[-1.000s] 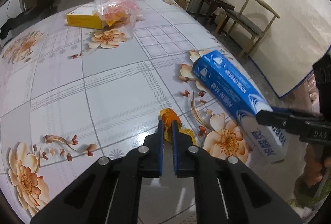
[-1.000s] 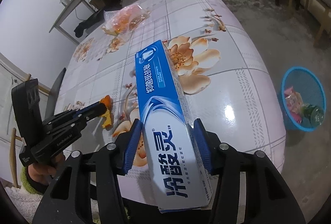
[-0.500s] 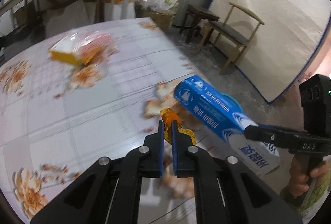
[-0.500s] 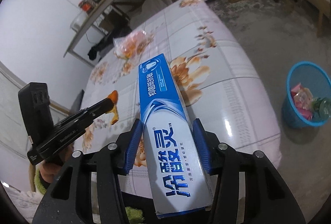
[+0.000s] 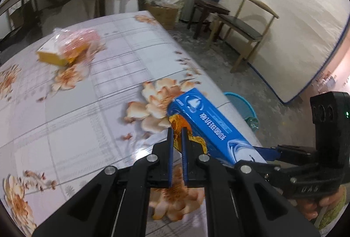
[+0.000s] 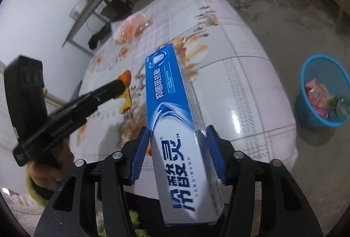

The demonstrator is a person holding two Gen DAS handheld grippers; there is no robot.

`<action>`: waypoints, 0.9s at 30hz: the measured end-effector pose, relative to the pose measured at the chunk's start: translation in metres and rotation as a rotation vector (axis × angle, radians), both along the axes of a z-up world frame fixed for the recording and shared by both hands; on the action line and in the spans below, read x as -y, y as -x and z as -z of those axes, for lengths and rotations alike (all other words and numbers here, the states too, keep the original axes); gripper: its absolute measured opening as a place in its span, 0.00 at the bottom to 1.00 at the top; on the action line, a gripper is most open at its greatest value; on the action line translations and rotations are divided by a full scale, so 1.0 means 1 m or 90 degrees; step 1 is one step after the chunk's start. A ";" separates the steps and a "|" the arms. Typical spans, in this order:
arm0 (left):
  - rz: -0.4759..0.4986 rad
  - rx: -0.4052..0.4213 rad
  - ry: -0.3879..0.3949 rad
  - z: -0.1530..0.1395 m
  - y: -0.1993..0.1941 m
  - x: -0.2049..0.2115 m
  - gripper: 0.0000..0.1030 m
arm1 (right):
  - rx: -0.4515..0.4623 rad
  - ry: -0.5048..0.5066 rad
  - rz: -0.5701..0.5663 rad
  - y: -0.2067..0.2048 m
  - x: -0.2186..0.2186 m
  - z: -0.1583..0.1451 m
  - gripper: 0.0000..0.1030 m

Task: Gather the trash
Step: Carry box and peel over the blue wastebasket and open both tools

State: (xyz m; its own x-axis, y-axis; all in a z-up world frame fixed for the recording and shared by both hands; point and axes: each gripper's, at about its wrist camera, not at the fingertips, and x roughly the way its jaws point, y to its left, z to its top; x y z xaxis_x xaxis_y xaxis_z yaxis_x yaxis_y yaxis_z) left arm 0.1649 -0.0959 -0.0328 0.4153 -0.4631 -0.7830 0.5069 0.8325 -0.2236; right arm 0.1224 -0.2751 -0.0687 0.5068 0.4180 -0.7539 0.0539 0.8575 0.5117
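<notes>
A blue and white toothpaste box (image 6: pixel 172 110) sits lengthwise between the pads of my right gripper (image 6: pixel 178 129), held off the flowered table (image 6: pixel 240 94). The jaws are opening, but the pads still touch the box's sides. My left gripper (image 5: pixel 177 129) is shut on a scrap of orange peel (image 5: pixel 178 123), also lifted off the table. In the right wrist view the left gripper (image 6: pixel 119 86) and its peel (image 6: pixel 125 77) hang just left of the box. A blue trash basket (image 6: pixel 306 84) stands on the floor to the right of the table, with wrappers and a bottle inside.
A clear bag with pink contents and a yellow box (image 5: pixel 67 49) lies at the table's far side. A wooden chair (image 5: pixel 247 25) and a dark stool (image 5: pixel 210 9) stand on the floor beyond. The basket's rim (image 5: pixel 240 101) shows past the table edge. A shelf lines the back wall.
Both grippers have lifted their items off the table and swung toward its right edge, so the basket now shows in the left wrist view. The box has tilted slightly between the right pads.
</notes>
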 end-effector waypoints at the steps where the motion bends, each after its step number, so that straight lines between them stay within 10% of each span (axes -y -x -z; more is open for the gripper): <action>1: -0.010 -0.001 -0.003 0.001 0.000 -0.003 0.06 | -0.001 0.015 -0.011 -0.003 -0.005 0.000 0.55; 11: -0.014 0.010 0.010 -0.013 0.000 0.006 0.06 | 0.029 0.029 -0.010 -0.007 0.001 -0.002 0.48; 18: 0.122 -0.004 0.048 -0.033 -0.011 0.094 0.06 | 0.046 -0.048 0.224 0.052 0.118 -0.001 0.48; 27: 0.269 -0.176 0.001 0.022 -0.043 0.261 0.06 | -0.064 -0.180 0.457 0.103 0.245 0.075 0.48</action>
